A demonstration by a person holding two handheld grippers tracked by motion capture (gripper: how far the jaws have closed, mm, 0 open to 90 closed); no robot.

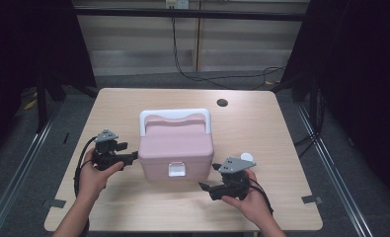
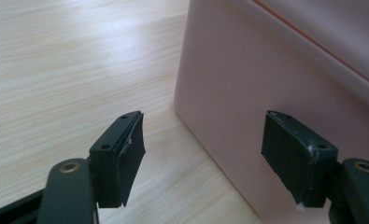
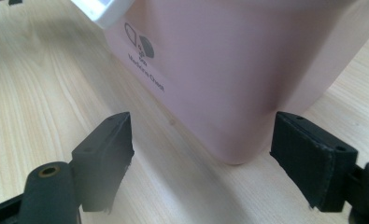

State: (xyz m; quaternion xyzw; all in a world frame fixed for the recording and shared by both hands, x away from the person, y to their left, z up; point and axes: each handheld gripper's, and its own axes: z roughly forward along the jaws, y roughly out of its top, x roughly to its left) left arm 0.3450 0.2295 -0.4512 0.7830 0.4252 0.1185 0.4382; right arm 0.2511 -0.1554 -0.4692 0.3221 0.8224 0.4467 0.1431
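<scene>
A pink lidded box [image 1: 176, 148] with a white handle [image 1: 175, 114] and a white front latch [image 1: 176, 170] stands mid-table. My left gripper [image 1: 132, 157] is level at the box's left side, jaws open. In the left gripper view the left gripper [image 2: 203, 116] straddles a lower corner of the box [image 2: 247, 70] without pressing on it. My right gripper [image 1: 209, 177] sits at the box's front right corner, open. In the right gripper view the right gripper [image 3: 203, 116] frames that rounded corner of the box [image 3: 229, 60], below the latch [image 3: 100, 9].
The wooden table [image 1: 261, 123] has a dark round hole [image 1: 222, 102] at the back right. A small white round object [image 1: 247, 158] lies just behind my right gripper. Tape marks [image 1: 311, 199] sit near the front corners. Cables run along the floor beyond the table.
</scene>
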